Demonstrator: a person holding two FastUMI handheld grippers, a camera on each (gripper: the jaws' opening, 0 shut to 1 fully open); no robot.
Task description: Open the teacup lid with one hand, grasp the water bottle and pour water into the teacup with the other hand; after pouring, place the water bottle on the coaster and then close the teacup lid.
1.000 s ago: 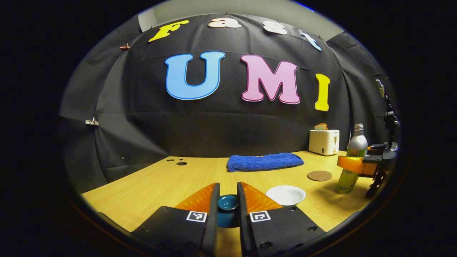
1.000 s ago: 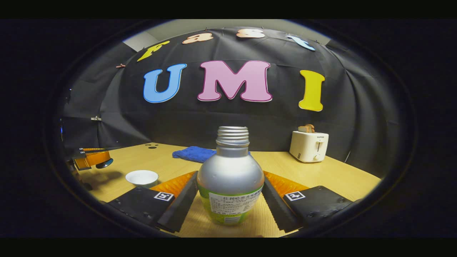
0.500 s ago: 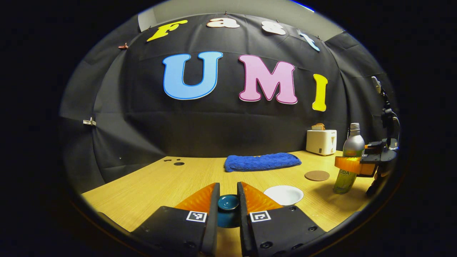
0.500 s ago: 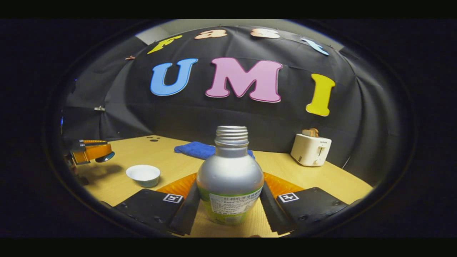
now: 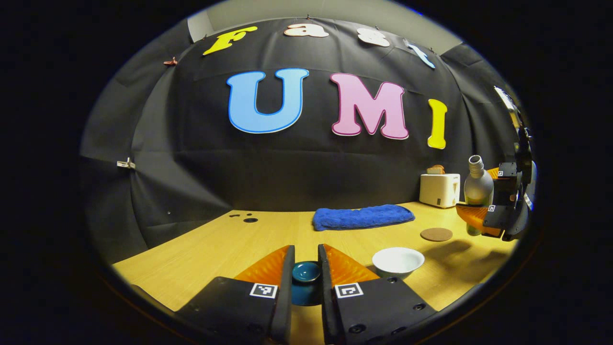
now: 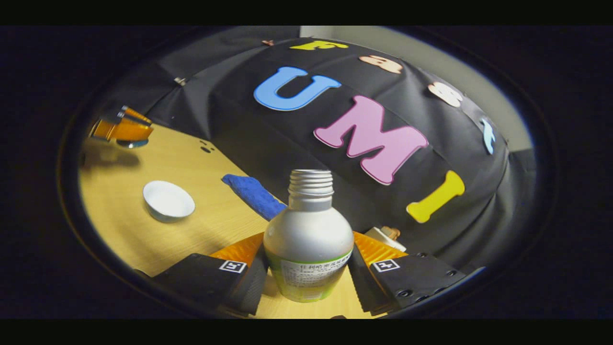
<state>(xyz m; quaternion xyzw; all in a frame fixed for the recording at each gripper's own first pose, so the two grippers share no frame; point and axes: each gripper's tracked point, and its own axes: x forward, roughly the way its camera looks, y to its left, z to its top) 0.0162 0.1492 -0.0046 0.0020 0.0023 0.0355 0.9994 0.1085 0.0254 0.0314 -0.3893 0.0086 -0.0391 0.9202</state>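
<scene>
Right gripper view shows the right gripper (image 6: 306,268) clamping the tilted water bottle (image 6: 308,239); carry its mouth over the teacup (image 6: 168,200) at left before tipping further, while the left gripper (image 5: 306,268) pinches the teacup lid (image 5: 306,272).

I see the open white teacup (image 5: 398,261) upright on the table. My left fingers pinch its dark blue lid (image 5: 306,272), held off the cup, nearby. The uncapped silver water bottle (image 6: 308,239) with a green label hangs tilted beyond the cup, above the round brown coaster (image 5: 436,234).
</scene>
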